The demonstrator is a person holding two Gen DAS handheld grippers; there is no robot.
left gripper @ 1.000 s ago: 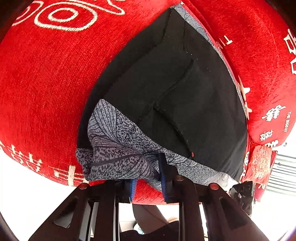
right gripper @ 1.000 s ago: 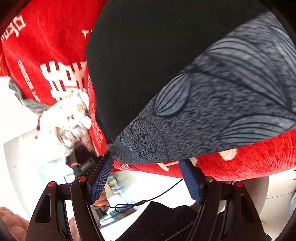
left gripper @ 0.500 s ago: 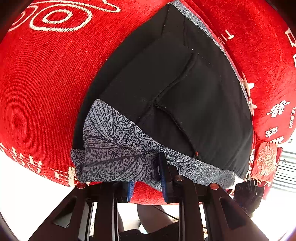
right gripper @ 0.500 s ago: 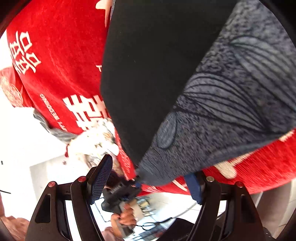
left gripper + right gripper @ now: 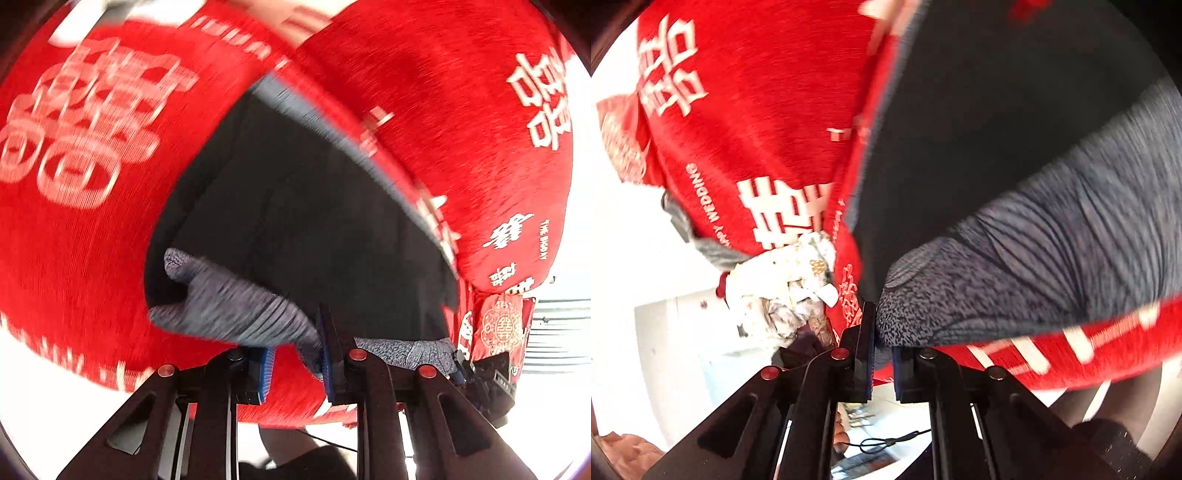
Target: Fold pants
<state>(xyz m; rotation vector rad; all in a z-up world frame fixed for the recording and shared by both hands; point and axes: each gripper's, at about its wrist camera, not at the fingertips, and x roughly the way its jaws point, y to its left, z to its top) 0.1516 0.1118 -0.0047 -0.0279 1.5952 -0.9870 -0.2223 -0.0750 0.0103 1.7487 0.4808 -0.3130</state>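
Two tongs grip the near edge of the pants (image 5: 317, 221), which lie flat on a red blanket (image 5: 85, 236) printed with white characters. The left tongs (image 5: 295, 363) are clenched on a gathered corner of the grey patterned hem (image 5: 229, 302); the cloth bunches between the blue pads and spills to their left. The right tongs (image 5: 882, 354) are clenched on the opposite hem corner (image 5: 1015, 280), with the jaws nearly closed on it. The black body of the garment extends away from both tongs. Judged from this, the step in hand is the lift of the hem for a fold. The next move calls for both corners to travel together, level and taut, toward the far end.
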